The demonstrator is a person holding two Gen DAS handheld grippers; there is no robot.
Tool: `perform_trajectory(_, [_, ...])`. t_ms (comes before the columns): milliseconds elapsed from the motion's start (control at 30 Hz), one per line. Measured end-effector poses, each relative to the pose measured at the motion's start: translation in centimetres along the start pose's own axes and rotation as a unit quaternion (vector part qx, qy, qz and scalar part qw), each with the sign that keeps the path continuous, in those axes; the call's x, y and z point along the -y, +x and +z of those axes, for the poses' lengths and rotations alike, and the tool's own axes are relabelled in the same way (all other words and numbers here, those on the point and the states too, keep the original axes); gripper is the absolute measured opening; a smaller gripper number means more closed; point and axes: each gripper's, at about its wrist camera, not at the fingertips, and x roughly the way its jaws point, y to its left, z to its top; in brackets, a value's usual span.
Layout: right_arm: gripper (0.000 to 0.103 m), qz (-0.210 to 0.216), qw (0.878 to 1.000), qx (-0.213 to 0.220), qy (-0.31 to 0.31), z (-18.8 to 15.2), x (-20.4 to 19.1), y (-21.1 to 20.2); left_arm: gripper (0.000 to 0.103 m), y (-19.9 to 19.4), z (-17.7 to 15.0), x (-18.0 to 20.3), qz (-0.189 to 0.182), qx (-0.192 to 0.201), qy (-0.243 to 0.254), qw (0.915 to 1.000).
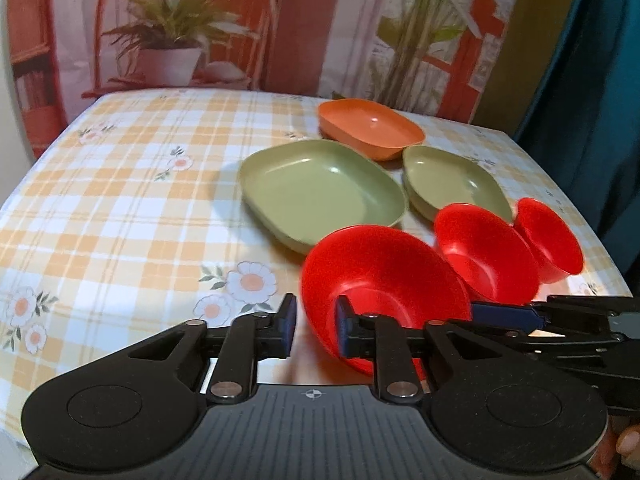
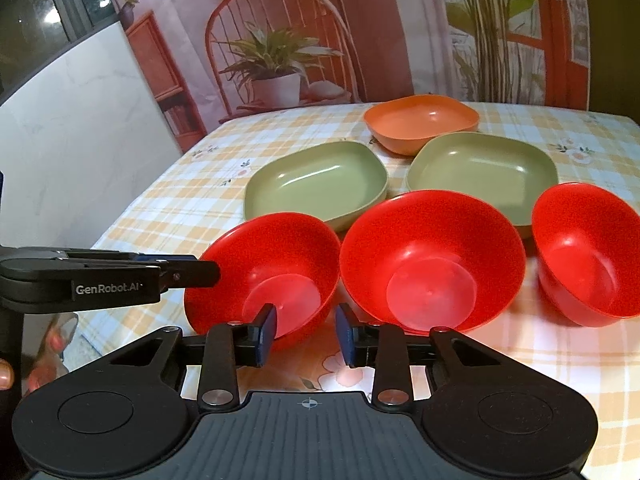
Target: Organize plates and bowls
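Observation:
Three red bowls stand in a row near the table's front: left bowl, middle bowl, right bowl. Behind them lie two green plates and an orange plate. My left gripper is open, its jaws either side of the left bowl's near rim, one pad inside the bowl. My right gripper is open and empty, low in front of the gap between the left and middle bowls.
The table carries a yellow checked cloth with flowers. A printed backdrop of a chair and plants hangs behind it. A white wall is at the left. The table's right edge runs close to the right bowl.

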Motion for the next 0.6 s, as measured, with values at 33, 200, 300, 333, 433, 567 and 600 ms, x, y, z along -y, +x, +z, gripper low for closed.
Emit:
perform_trajectory(33, [0.025,0.002,1.0,0.0,-0.001,0.0,0.0,0.1,0.014,0.2,0.0,-0.3,0.0,-0.003,-0.007,1.0])
perform_trajectory(200, [0.019,0.009,1.0,-0.001,-0.002,0.2,-0.1,0.5,0.01,-0.3,-0.3,-0.5,0.002,0.01,-0.021,0.9997])
perform_trajectory(300, [0.019,0.014,1.0,0.002,-0.004,0.3,-0.2,0.6,0.01,-0.7,-0.2,-0.4,0.01,0.018,-0.017,0.9996])
perform_trajectory(333, [0.019,0.015,1.0,0.003,-0.005,0.4,-0.2,0.6,0.01,-0.9,-0.2,-0.3,0.013,0.021,-0.015,0.9996])
perform_trajectory(433, [0.019,0.022,1.0,0.015,-0.004,0.9,-0.3,0.3,0.01,-1.7,-0.1,0.0,0.023,0.032,-0.002,0.9992])
perform_trajectory(567, [0.019,0.032,0.999,0.035,-0.008,1.6,-0.6,-0.4,0.01,-3.0,0.5,0.1,0.03,0.05,0.014,0.9982])
perform_trajectory(600, [0.019,0.034,0.999,0.04,-0.009,1.7,-0.6,-0.7,0.01,-3.3,0.9,0.2,0.03,0.054,0.017,0.9979])
